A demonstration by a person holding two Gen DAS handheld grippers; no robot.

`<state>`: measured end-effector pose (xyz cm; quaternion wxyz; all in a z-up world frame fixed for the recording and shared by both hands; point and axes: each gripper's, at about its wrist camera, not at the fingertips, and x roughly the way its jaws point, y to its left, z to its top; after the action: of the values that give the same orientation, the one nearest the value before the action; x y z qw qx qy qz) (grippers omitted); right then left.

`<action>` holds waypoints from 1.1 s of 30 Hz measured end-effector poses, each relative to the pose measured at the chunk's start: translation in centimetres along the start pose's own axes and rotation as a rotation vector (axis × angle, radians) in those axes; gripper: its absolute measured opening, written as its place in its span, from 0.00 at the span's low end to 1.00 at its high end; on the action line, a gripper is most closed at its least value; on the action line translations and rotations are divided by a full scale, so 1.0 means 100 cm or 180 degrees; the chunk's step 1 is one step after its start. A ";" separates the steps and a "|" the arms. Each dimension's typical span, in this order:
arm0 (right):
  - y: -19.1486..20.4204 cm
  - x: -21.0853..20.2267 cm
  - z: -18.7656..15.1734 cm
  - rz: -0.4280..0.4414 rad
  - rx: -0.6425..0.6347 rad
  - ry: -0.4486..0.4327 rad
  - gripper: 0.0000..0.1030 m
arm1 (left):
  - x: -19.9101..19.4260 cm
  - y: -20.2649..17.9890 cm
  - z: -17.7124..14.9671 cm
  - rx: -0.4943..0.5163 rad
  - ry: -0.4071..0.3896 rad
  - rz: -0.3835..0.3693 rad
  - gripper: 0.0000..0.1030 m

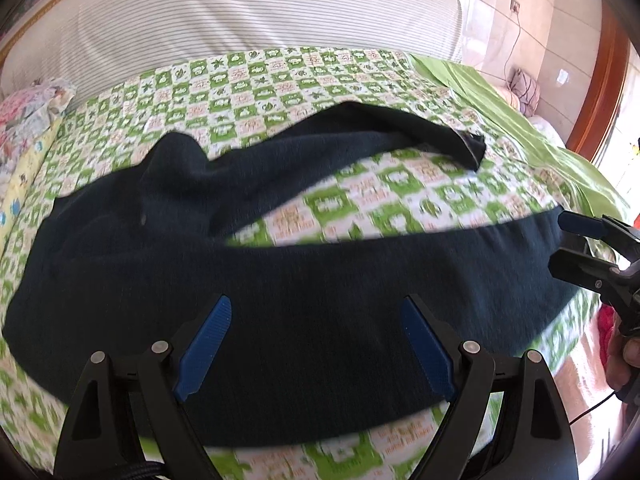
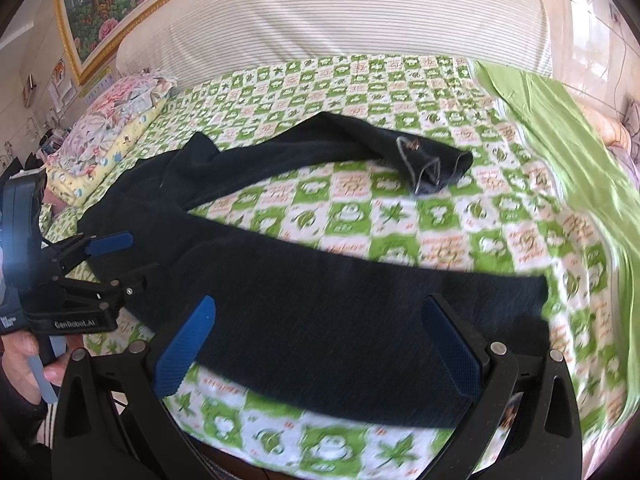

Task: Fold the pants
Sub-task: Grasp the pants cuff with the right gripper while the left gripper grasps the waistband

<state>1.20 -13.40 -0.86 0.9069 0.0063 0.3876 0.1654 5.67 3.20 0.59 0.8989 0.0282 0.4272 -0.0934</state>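
Observation:
Dark navy pants [image 1: 280, 280] lie spread on the bed, one leg along the near edge and the other leg [image 1: 400, 128] angled toward the far right, its hem crumpled. In the right wrist view the pants [image 2: 320, 308] fill the middle, with the far hem [image 2: 436, 164] twisted. My left gripper [image 1: 316, 344] is open over the near leg, its blue pads on either side of the cloth. My right gripper [image 2: 320, 348] is open over the near leg close to its hem end. Each gripper shows in the other's view, the right one [image 1: 576, 240] and the left one [image 2: 120, 256], both open.
The bed has a green and white checked cover [image 2: 400, 216]. A striped headboard cushion [image 2: 340, 20] stands behind. Folded floral bedding [image 2: 116, 120] lies at the left. A plain green sheet [image 2: 560, 140] lies at the right edge.

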 end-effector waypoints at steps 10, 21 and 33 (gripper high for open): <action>-0.032 0.021 0.049 -0.0006 0.0103 0.0100 1.00 | 0.024 0.020 0.070 0.0155 -0.0037 0.0000 0.85; -0.052 0.065 0.110 0.0021 -0.0082 0.0217 0.80 | 0.086 0.045 0.145 0.0212 0.0148 -0.0122 0.84; -0.069 0.109 0.126 0.0038 -0.0216 0.0582 0.80 | 0.170 0.023 0.190 0.1036 0.0579 -0.0231 0.81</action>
<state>19.14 -15.10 -0.66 0.8664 -0.0372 0.4629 0.1836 31.07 0.50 -0.58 0.8362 0.1661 0.4867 -0.1907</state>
